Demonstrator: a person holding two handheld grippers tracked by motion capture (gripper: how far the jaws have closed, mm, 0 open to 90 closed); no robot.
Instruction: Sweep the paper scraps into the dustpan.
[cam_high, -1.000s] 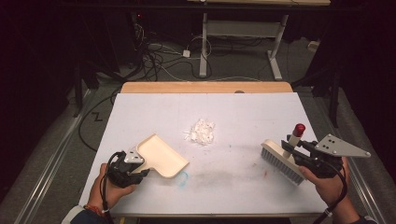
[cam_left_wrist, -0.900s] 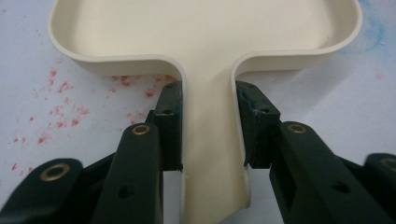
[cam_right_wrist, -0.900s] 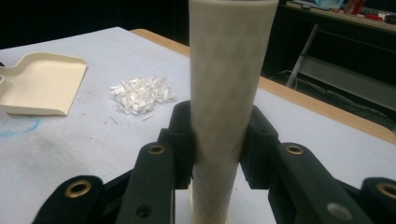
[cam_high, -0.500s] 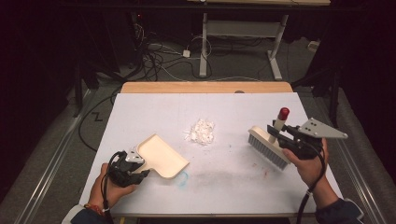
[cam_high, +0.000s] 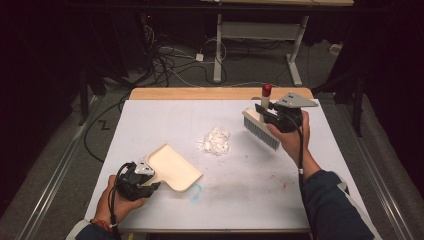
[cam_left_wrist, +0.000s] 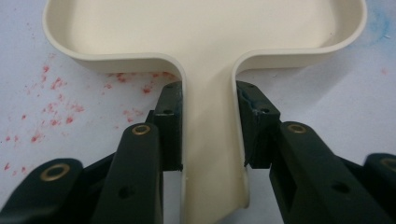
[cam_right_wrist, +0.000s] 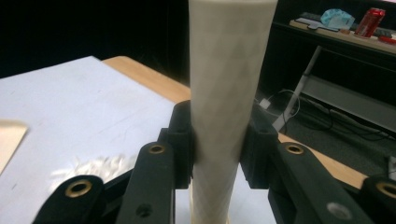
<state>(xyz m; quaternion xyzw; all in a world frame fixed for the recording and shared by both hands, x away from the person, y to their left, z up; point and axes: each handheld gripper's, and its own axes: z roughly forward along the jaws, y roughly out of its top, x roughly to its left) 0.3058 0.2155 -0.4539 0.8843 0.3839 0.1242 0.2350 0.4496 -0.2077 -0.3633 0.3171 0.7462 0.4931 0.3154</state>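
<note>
While the high view has the left gripper (cam_high: 142, 181) clamped on the handle of the cream plastic dustpan (cam_high: 172, 166), pan flat on the white table (cam_high: 150, 120) w/ its open edge toward the small pile of white paper scraps (cam_high: 214, 141), the right gripper (cam_high: 274, 116) holds the cream hand brush w/ grey bristles (cam_high: 261, 129) raised just right of the pile, so a fast stroke could scatter scraps past the pan. Left gripper view: jaws narrow, pinching the pan's handle (cam_left_wrist: 210, 140) both sides; grip looks firm, but a hard push may make the pan pivot. Right gripper view: jaws closed on the brush's round handle (cam_right_wrist: 224, 93), which could twist between the pads, tilting the bristles off the scraps (cam_right_wrist: 93, 169).
</note>
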